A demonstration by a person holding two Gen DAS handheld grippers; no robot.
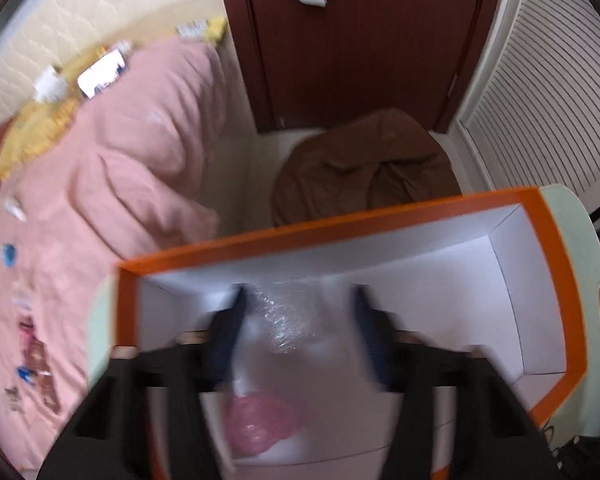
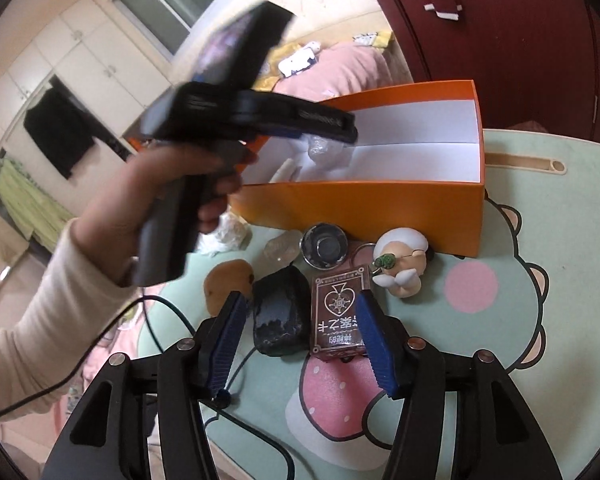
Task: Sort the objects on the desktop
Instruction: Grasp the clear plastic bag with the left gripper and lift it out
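Item: desktop clutter for sorting into an orange box (image 2: 360,204), which stands on a mint cartoon mat (image 2: 540,320). Loose stock in front of the box: a black stone (image 2: 280,316), a card case (image 2: 338,312) printed with a spade, a small figurine (image 2: 402,264), a dark round dish (image 2: 325,249), a clear crystal (image 2: 280,246), a tan lump (image 2: 228,284) and a crumpled wrapper (image 2: 224,236). Right gripper (image 2: 300,320): jaws part open, straddling stone and case together, pads on neither, nothing held. Left gripper (image 1: 300,320): held over the box interior, fingers apart in a blurred view; a clear crinkled bag (image 1: 284,320) lies between or under them, and whether the pads press it cannot be told. Handling, as judged: the stone is likely heavy, hard and glossy, so prone to slip; grip across its narrow middle. The case looks light, stiff and flat-sided; take it by its long edges. The figurine is rounded and possibly fragile; hold its body, not the small green part. The dish rim offers the only sure hold. The bag is soft and will crush. View notes: the right wrist alone shows the loose stock, the hand (image 2: 168,216) on the left tool and the box's outer wall; the left wrist alone shows the box floor, something pink (image 1: 260,424) within it, and a pink quilt (image 1: 120,160) beyond.
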